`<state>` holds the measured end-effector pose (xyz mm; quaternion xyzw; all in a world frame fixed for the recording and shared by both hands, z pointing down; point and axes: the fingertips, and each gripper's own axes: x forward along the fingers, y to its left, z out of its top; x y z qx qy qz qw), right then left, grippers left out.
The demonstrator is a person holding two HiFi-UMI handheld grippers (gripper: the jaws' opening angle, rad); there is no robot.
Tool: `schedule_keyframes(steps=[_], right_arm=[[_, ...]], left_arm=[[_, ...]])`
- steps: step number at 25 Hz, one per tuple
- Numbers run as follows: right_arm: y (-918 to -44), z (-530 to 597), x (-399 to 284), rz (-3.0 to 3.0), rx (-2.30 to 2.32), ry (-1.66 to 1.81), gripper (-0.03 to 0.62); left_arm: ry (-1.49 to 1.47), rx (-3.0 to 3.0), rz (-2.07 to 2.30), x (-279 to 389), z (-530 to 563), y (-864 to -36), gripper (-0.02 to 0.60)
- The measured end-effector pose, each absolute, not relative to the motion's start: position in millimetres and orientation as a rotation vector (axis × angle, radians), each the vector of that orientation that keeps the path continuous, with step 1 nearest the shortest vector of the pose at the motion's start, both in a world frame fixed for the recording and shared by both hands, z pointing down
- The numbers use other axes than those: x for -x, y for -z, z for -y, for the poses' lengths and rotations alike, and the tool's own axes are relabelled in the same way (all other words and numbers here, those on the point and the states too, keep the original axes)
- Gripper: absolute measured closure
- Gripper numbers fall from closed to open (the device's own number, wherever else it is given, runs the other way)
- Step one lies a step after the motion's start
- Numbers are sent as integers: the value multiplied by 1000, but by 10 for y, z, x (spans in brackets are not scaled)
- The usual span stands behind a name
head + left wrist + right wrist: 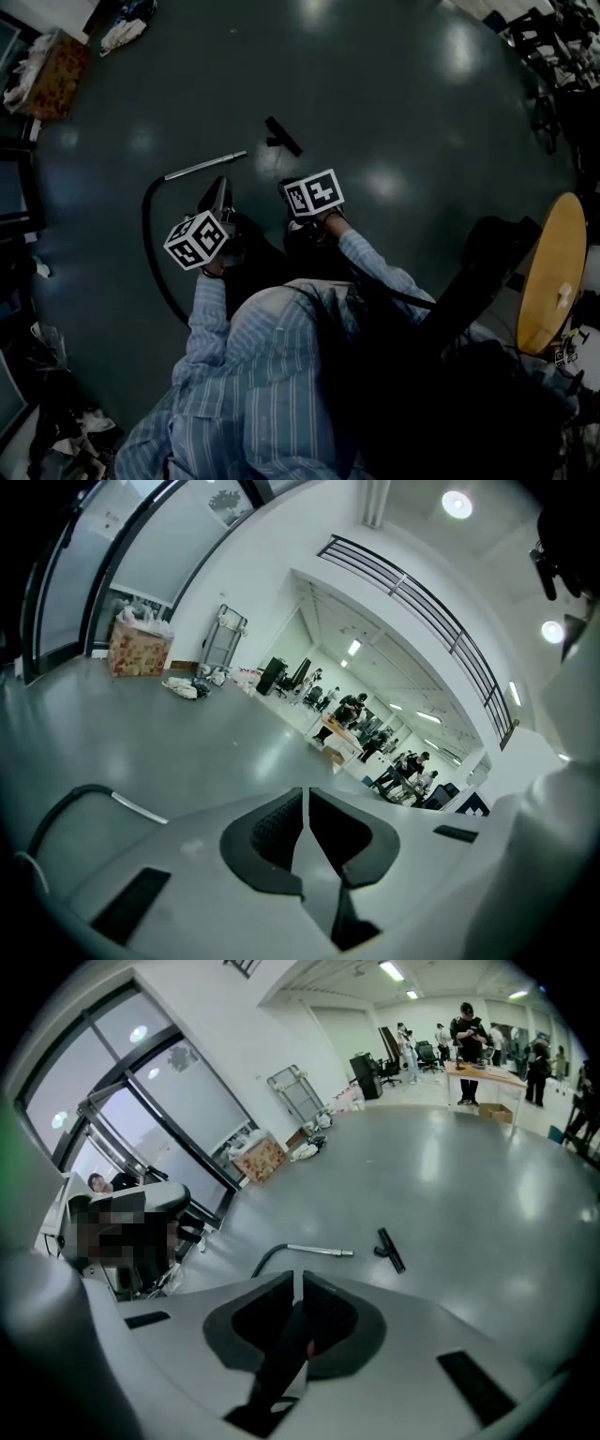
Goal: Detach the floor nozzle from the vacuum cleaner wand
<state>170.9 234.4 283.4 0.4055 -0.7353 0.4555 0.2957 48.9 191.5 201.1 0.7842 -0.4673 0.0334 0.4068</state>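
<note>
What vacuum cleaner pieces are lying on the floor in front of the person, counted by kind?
silver wand: 1
black hose: 1
black floor nozzle: 1
Total: 3

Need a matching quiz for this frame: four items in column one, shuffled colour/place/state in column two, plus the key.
Column 1
1. floor nozzle
2. wand
3. left gripper
4. round tabletop

Column 2
A. wood-coloured, at the right edge of the head view
B. silver, joined to a black hose
C. jaws shut, nothing between them
D. black, lying on the floor apart from the wand

Pairs: 1-D, 2-B, 3-C, 4-A
</note>
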Motion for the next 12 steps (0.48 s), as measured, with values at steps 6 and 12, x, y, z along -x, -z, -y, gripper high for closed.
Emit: schedule_keyframes(steps=[6,12], right_arm=[[-3019,-2954,-2029,1919,-1044,-1273,560],[-2985,-3048,-1681,1944,-1039,-1264,562]], left_arm=[[-135,-1948,1191,-697,-2527,-2096,555],[-166,-1956,1223,-357,-2833,-2052,554]])
